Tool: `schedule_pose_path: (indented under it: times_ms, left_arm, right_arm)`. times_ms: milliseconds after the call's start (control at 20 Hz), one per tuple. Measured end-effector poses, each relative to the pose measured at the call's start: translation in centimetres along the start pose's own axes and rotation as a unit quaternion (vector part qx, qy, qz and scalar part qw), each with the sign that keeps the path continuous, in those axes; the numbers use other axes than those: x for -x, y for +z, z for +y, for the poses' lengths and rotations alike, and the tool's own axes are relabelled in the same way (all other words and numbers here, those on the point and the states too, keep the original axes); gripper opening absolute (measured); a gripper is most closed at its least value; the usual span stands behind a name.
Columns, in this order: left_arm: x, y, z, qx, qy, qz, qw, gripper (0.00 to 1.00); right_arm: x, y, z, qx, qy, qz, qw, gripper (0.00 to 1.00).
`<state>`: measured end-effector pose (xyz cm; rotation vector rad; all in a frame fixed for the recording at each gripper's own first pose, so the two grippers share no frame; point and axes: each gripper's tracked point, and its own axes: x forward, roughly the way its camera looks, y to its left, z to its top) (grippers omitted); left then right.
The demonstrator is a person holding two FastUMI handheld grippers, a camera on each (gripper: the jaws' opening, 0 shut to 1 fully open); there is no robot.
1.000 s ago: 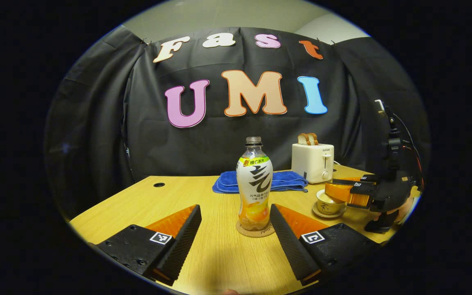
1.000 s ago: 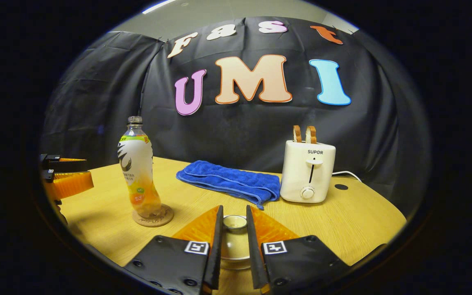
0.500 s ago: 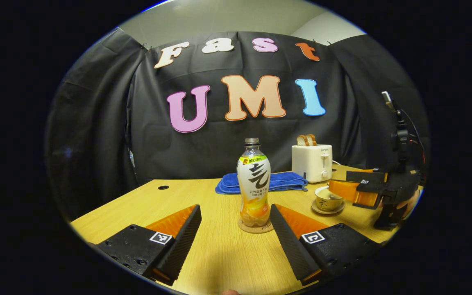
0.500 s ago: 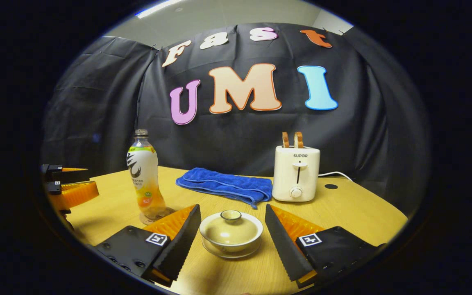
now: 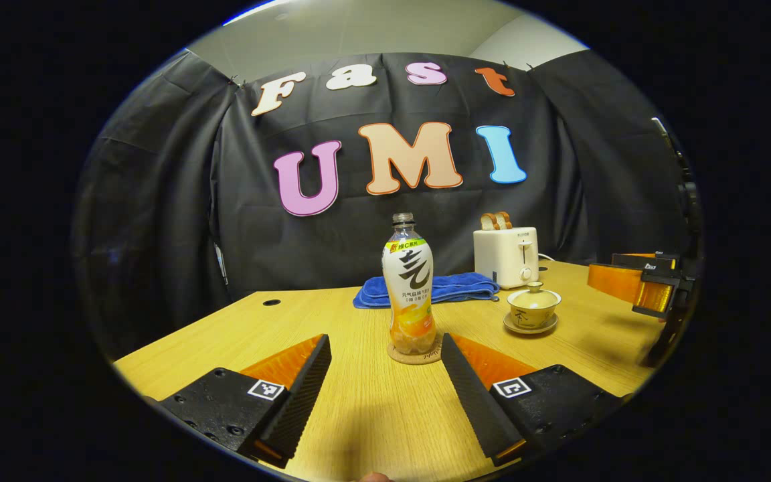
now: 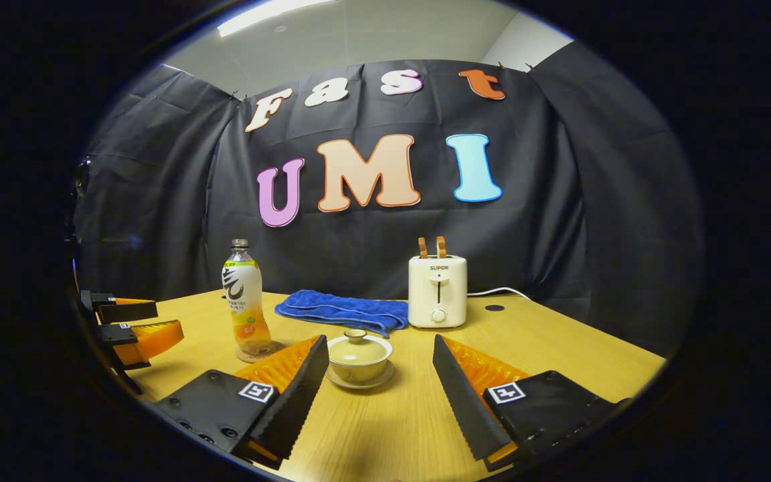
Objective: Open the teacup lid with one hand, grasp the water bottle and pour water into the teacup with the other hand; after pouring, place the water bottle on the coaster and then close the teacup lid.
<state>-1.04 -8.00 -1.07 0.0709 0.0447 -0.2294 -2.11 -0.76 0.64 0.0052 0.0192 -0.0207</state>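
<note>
the teacup (image 6: 359, 358) sits lidded on its saucer, just ahead of my right gripper (image 6: 380, 391), whose fingers are spread wide, holding nothing. the bottle (image 5: 409, 284) stands upright on the coaster (image 5: 414, 353) at 12 o'clock from my left gripper (image 5: 385, 385), also spread wide and empty, with the towel (image 5: 449, 290) and toaster (image 5: 505, 255) behind on the table (image 5: 359, 415).

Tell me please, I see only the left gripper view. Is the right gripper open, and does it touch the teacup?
Observer: The right gripper is open, its fingers wide apart.
Operator: And the teacup?
Observer: The lidded teacup sits on its saucer just ahead of the fingertips, untouched, nearer the finger on the picture's left.
Operator: Is anything on the table right of the toaster?
Observer: Yes, a dark round hole in the table, just right of the toaster.
</note>
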Motion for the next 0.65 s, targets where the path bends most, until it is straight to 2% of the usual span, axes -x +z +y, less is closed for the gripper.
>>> schedule_pose_path:
  times_ms: [150, 200, 250, 450, 500, 650]
  left_arm:
    - [0.4, 0.1, -0.1, 0.004, 0.003, -0.006, 1.000, 0.96]
    - [0.5, 0.2, -0.1, 0.003, 0.004, -0.007, 1.000, 0.96]
    - [0.8, 0.2, 0.0, 0.002, 0.006, -0.010, 1.000, 0.96]
    - [1.2, 0.6, 0.7, -0.001, 0.024, -0.023, 0.999, 0.96]
    - [1.2, 0.7, 1.1, 0.001, 0.030, -0.024, 0.999, 0.96]
    - [1.2, 0.7, 1.6, 0.020, 0.038, -0.027, 0.999, 0.96]
  right_arm:
    - [1.2, -1.3, 0.2, -0.019, -0.003, 0.018, 1.000, 1.00]
    - [1.3, -1.8, 0.3, -0.022, -0.002, 0.022, 1.000, 0.94]
    - [1.6, -1.8, 0.3, -0.020, -0.001, 0.025, 0.999, 0.96]
    - [2.0, -1.3, 0.5, 0.002, -0.010, 0.004, 1.000, 1.00]
    - [2.1, -1.0, 0.5, 0.006, -0.013, -0.002, 1.000, 0.96]
    - [2.1, -0.7, 0.4, 0.002, -0.020, -0.012, 1.000, 0.99]
